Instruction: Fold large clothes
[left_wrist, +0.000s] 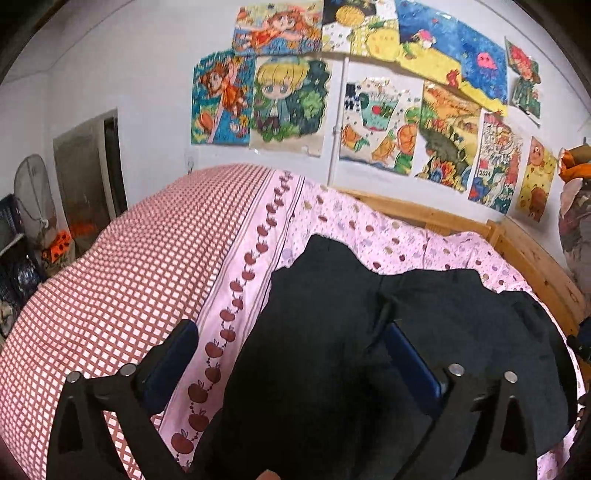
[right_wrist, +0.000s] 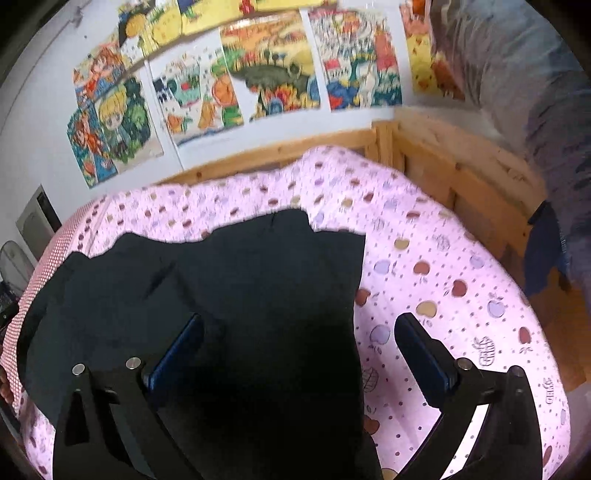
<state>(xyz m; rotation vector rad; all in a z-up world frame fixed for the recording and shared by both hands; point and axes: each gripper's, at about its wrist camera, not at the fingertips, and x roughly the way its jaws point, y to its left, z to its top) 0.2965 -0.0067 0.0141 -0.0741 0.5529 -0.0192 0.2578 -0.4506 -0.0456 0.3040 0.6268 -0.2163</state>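
Observation:
A large black garment (left_wrist: 332, 332) lies spread on the pink apple-print bedsheet (left_wrist: 388, 236); it also shows in the right wrist view (right_wrist: 240, 280). My left gripper (left_wrist: 291, 332) is open above the garment's left edge, its left finger over the sheet, its right finger over the cloth. My right gripper (right_wrist: 301, 325) is open above the garment's right edge, its left finger over the cloth, its right finger over the sheet (right_wrist: 443, 258). Neither holds anything.
A red-checked quilt (left_wrist: 129, 277) lies on the left part of the bed. A wooden bed frame (right_wrist: 461, 177) runs along the back and right. Drawings (left_wrist: 295, 103) cover the wall. A doorway (left_wrist: 88, 173) and a fan (left_wrist: 33, 195) stand at far left.

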